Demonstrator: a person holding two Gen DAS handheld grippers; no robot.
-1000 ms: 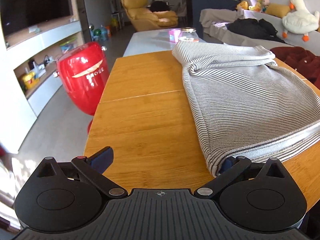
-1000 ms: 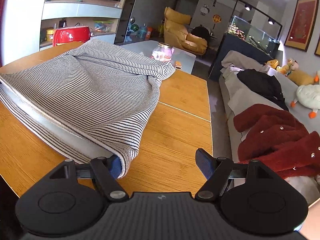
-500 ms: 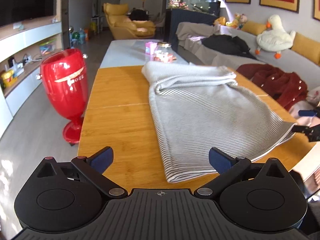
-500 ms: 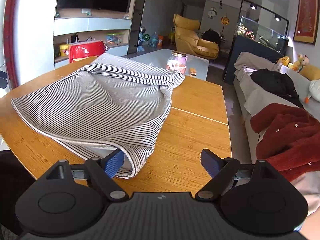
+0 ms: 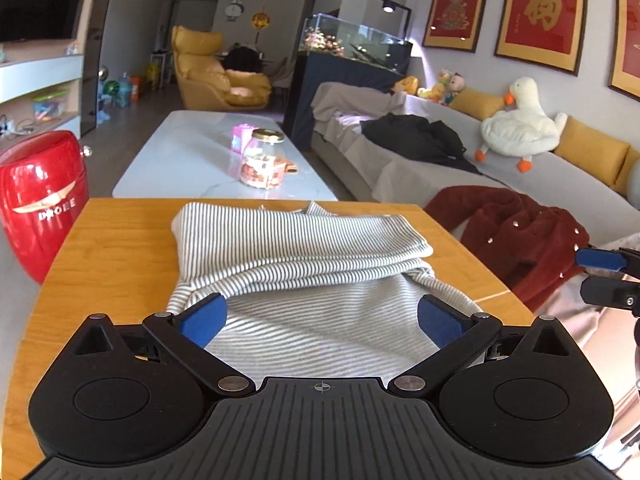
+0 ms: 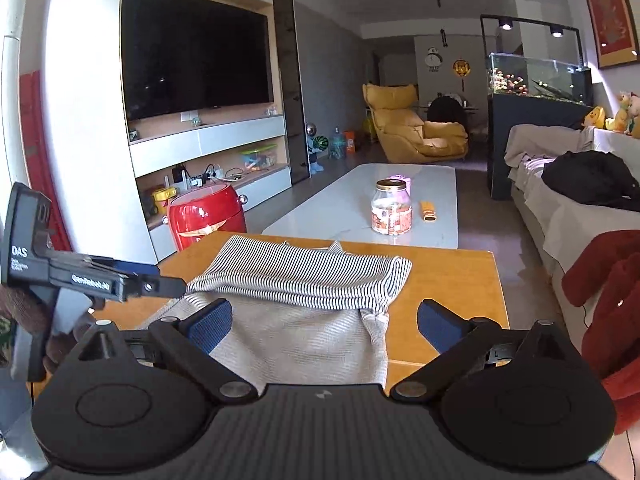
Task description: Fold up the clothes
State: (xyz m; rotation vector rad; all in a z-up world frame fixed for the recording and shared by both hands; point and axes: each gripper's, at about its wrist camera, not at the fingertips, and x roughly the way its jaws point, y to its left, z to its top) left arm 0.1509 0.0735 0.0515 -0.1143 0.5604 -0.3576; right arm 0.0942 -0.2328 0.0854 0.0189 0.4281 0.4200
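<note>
A red stool (image 5: 40, 200) is seen left of the wooden table (image 5: 116, 248). The striped shirt (image 5: 304, 256) is laid on the table, its far part folded over. The left gripper (image 5: 322, 316) is held above the cloth, fingers apart, nothing gripped. The right gripper (image 6: 324, 322) is likewise spread wide and empty. A red coat (image 5: 516, 232) is draped on the sofa.

Both tools, left tool (image 5: 322, 317) and right tool (image 6: 324, 317), have let go of the striped shirt (image 5: 304, 256) and lifted above it.
</note>
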